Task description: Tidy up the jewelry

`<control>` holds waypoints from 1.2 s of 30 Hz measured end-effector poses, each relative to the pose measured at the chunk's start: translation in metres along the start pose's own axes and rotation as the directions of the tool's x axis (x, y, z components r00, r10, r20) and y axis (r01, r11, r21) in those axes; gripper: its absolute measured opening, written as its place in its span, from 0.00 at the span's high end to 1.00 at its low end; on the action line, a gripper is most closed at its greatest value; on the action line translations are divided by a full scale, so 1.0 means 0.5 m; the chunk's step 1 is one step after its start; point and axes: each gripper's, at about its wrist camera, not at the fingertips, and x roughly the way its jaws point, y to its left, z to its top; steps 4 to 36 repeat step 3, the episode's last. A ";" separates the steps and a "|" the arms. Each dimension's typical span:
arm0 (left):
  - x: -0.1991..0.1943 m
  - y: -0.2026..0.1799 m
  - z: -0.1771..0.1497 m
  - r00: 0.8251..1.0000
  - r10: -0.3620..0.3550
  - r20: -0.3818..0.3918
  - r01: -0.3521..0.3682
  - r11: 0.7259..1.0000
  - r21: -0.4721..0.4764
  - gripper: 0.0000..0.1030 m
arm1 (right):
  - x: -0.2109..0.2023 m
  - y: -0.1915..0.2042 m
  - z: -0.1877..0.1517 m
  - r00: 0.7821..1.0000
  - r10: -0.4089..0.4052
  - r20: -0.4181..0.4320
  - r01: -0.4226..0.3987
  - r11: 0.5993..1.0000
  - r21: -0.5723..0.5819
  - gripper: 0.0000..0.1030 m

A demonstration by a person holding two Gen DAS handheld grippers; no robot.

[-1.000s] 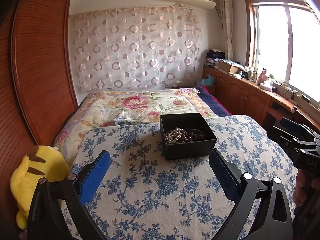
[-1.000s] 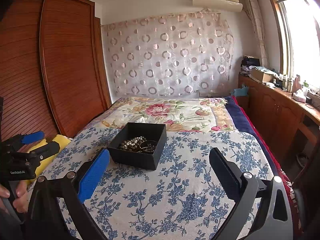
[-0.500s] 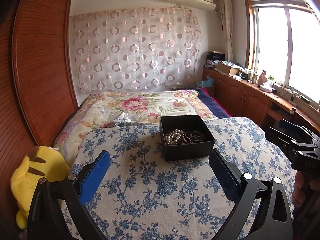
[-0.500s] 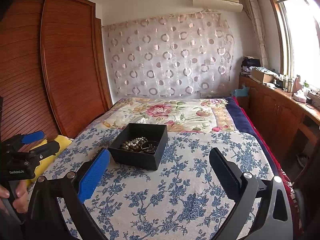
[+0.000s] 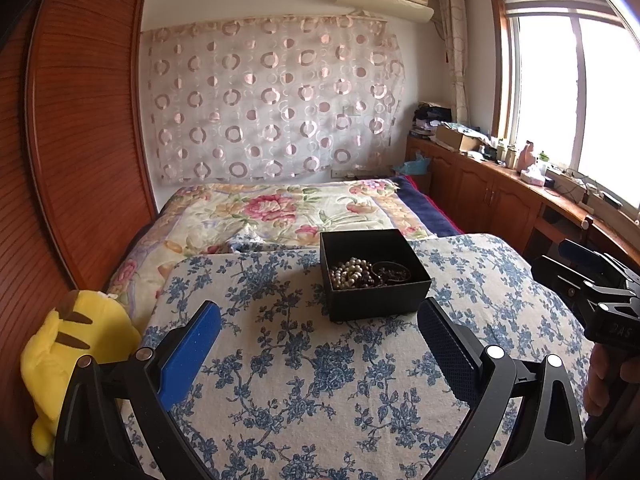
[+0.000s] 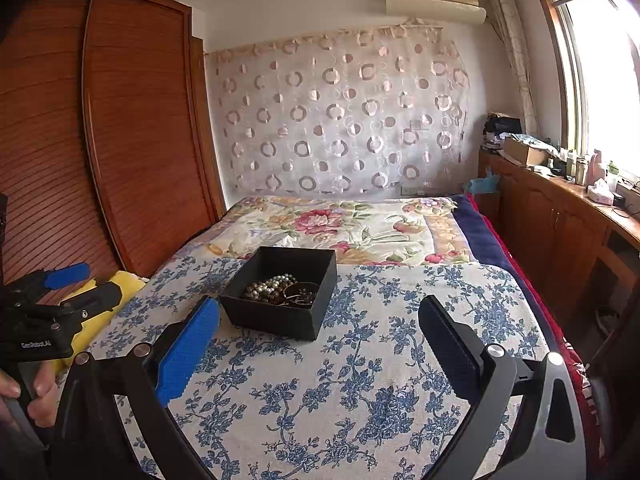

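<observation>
A black open box (image 5: 376,304) (image 6: 276,316) stands on the blue-flowered cloth of the bed. Inside lie a pale pearl strand (image 5: 350,272) (image 6: 276,282) and dark bead bracelets (image 5: 390,274) (image 6: 300,294), tangled together. My left gripper (image 5: 320,322) hovers open just short of the box, nothing between its fingers. My right gripper (image 6: 320,316) is also open and empty, the box sitting between its fingers a little ahead. Each gripper shows at the edge of the other's view, the right one (image 5: 592,280) and the left one (image 6: 60,292), both held by a hand.
A yellow plush toy (image 5: 68,348) lies at the bed's left edge against the wooden wardrobe (image 5: 80,140). A floral quilt (image 5: 288,212) covers the far half of the bed. Wooden cabinets (image 5: 500,196) with clutter run along the right under the window.
Both grippers have crept slightly toward the box; it sits a touch lower and closer in both views. Nothing was taken hold of.
</observation>
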 end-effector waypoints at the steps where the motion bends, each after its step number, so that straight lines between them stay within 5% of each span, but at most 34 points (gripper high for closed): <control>1: 0.000 0.000 0.000 1.000 -0.001 0.001 0.001 1.000 0.000 0.08 | -0.001 -0.002 0.000 1.000 0.000 -0.001 0.000 1.000 0.000 0.02; 36: 0.000 0.000 0.000 1.000 0.000 0.001 0.000 1.000 -0.001 0.08 | 0.000 0.000 0.000 1.000 0.000 0.000 0.000 1.000 -0.001 0.02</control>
